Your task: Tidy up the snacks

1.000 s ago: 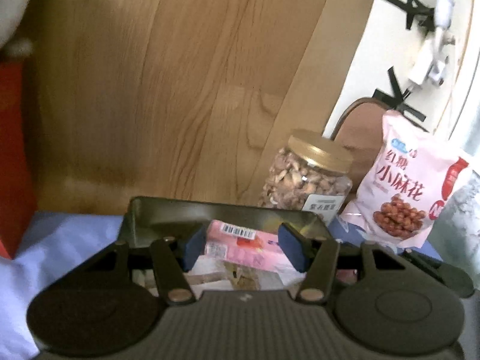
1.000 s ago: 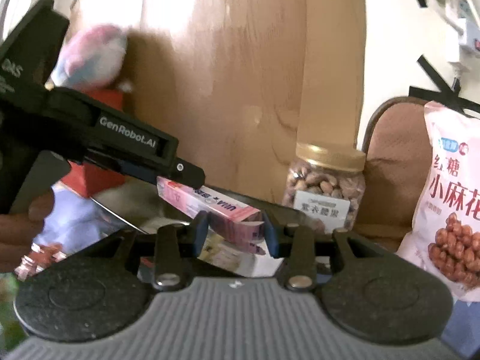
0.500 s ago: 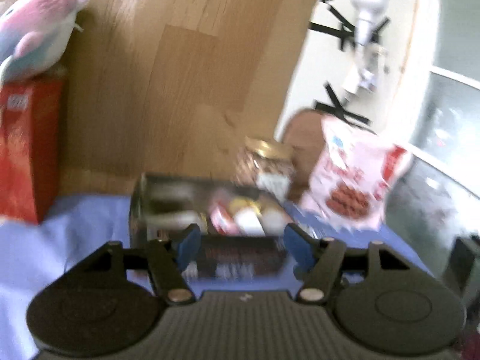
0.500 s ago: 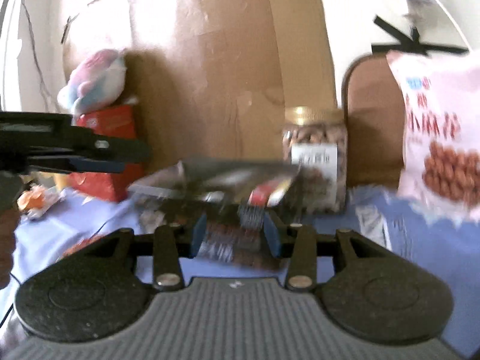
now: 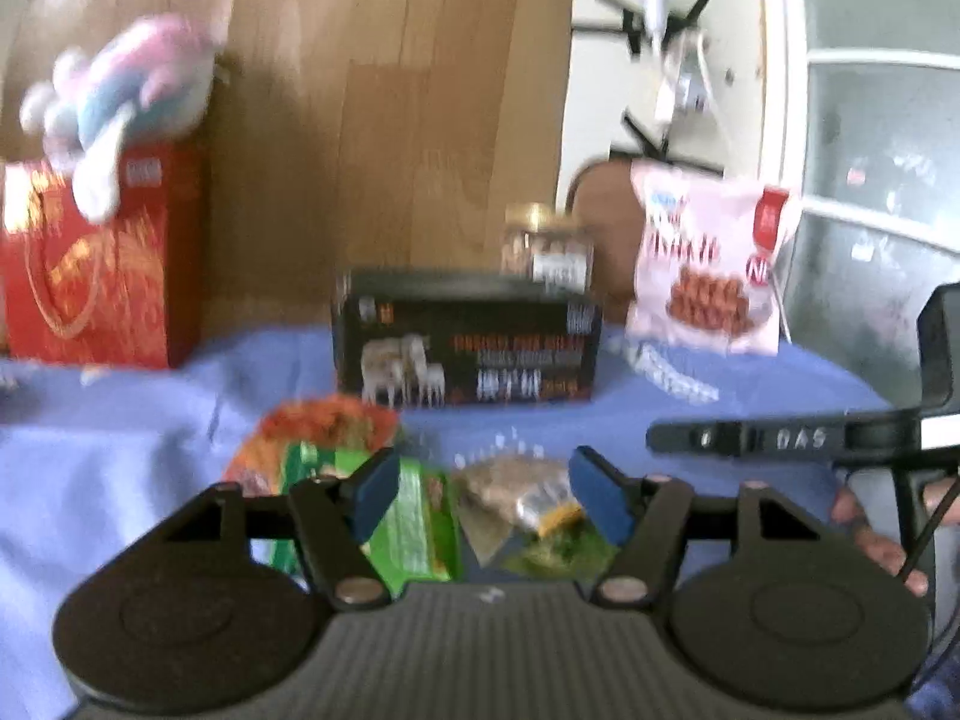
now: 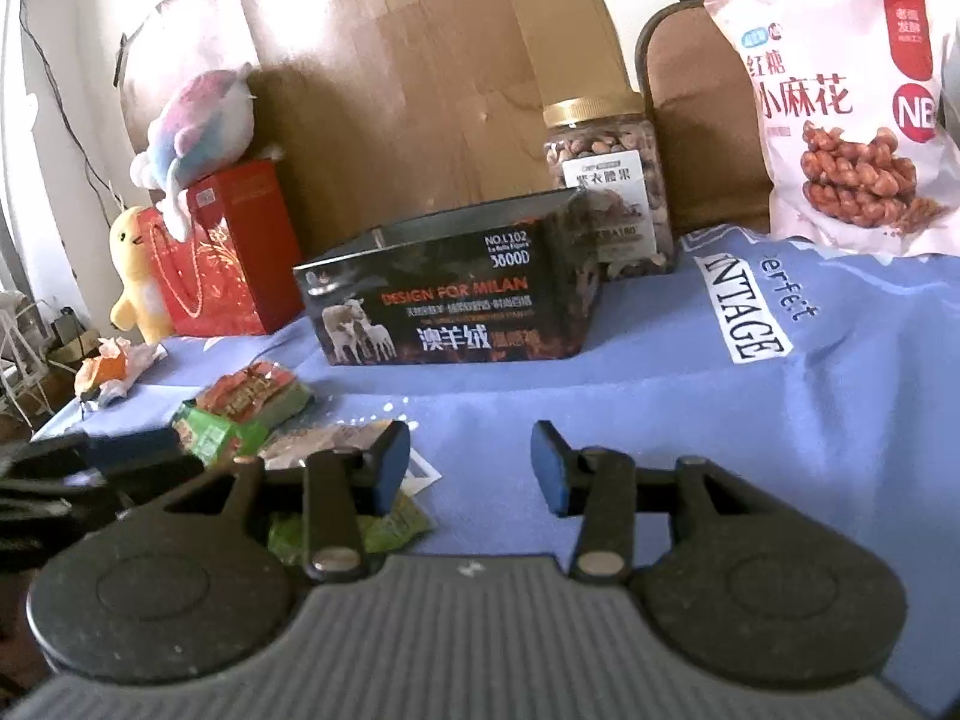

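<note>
A black tin box [image 6: 450, 294] with sheep pictures stands open-topped in the middle of the blue cloth [image 6: 840, 372]. In front of it lie loose snack packets: a red-orange one [image 6: 252, 390], a green one [image 6: 210, 432] and a clear brownish one [image 5: 516, 486]. My left gripper [image 5: 486, 498] hovers low over these packets with its jaws opening; nothing is pinched between them. Its view is blurred. My right gripper [image 6: 471, 468] hangs over bare cloth just right of the packets, jaws opening and empty. Each gripper shows at the edge of the other's view.
A gold-lidded nut jar [image 6: 606, 168] and a big pink snack bag [image 6: 852, 114] stand behind the box at right. At left are a red gift bag [image 6: 234, 252] topped by a plush dolphin [image 6: 198, 126], a yellow duck toy [image 6: 135, 270] and a crumpled wrapper [image 6: 108, 369].
Both grippers had a pink packet between their fingers over the box. They have pulled back from the box to the loose packets, the pink packet is gone from them, and their jaws stand wider.
</note>
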Demonstrator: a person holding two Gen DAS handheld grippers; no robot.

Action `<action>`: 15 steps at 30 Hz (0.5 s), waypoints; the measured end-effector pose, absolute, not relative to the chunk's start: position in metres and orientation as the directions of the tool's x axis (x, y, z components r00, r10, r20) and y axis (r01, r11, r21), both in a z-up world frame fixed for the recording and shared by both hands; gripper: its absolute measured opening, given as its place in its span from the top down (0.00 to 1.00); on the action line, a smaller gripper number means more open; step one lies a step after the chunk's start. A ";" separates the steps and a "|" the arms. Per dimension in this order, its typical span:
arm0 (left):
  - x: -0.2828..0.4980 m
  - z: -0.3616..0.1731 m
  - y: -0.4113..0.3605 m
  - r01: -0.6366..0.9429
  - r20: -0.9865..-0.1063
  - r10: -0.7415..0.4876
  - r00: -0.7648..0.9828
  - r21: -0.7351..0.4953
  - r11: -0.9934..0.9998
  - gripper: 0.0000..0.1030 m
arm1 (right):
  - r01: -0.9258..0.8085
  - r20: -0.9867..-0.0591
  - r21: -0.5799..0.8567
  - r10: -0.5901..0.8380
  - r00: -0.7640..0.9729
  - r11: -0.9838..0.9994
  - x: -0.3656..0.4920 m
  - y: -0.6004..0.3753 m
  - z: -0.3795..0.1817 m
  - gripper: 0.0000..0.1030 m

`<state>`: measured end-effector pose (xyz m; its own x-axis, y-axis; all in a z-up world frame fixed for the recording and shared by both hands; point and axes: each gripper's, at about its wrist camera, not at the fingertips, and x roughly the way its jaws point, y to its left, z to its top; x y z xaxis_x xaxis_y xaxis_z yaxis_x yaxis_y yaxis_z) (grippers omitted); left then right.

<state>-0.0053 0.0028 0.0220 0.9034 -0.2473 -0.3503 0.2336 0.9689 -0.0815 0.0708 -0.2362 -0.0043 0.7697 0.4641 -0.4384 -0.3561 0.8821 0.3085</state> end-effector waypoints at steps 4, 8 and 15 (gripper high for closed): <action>-0.008 0.022 -0.006 0.257 -0.343 -0.252 0.905 -0.030 0.966 0.31 | -0.346 -0.445 0.314 0.459 0.769 0.884 0.072 -0.237 -0.006 0.49; -0.009 0.022 -0.006 0.264 -0.343 -0.260 0.903 -0.035 0.964 0.31 | -0.348 -0.455 0.318 0.464 0.760 0.882 0.074 -0.238 -0.008 0.49; -0.005 0.021 -0.003 0.261 -0.359 -0.266 0.895 -0.064 0.963 0.31 | -0.352 -0.468 0.313 0.466 0.751 0.882 0.075 -0.235 -0.008 0.48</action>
<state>-0.0046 -0.0028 0.0209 0.8946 -0.2664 -0.3587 0.2610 0.9632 -0.0643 0.0752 -0.2354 -0.0083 0.7512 0.4655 -0.4679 -0.3515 0.8822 0.3134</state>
